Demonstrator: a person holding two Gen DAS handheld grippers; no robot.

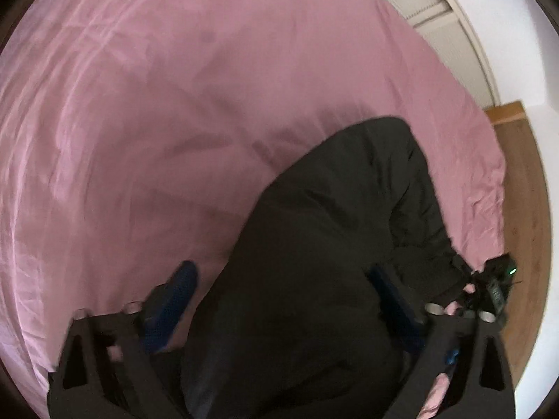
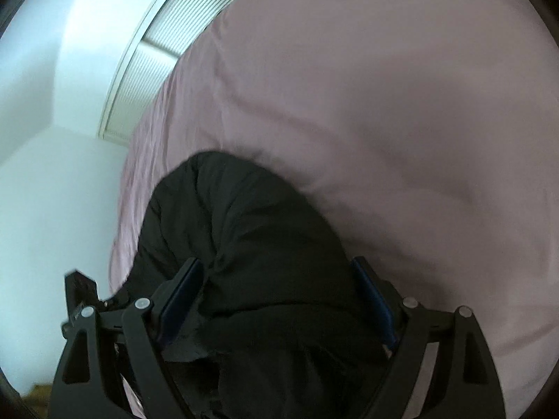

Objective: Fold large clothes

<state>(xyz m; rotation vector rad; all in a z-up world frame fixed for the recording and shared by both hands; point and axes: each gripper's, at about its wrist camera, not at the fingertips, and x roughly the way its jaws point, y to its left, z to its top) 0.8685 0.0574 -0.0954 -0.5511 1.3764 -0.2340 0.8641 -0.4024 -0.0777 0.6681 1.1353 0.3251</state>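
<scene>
— Two tools over the bed, is that right; what lies between them?

— Yes; a black padded jacket (image 1: 325, 230) sits bunched on the pink bedsheet (image 1: 139, 122), close to the bed's edge by the wooden floor (image 1: 524, 188); the left tool (image 1: 284, 288) stands over its near end, blue pads (image 1: 181, 293) set wide apart, the dark cloth filling the gap between them.

— Clamped on it?

— Not that I can see; the left-side pad lies over the sheet beside the jacket; the other sits against the cloth, though blur hides whether it presses.

— And the right tool (image 2: 277, 286)?

— Much the same from its own camera; fingers (image 2: 183, 291) spread wide, the jacket's bulk bulging up between them and touching both pads; whether they squeeze it I cannot tell; a white wall (image 2: 42, 174) and a ribbed panel (image 2: 164, 52) stand beyond the bed.
</scene>
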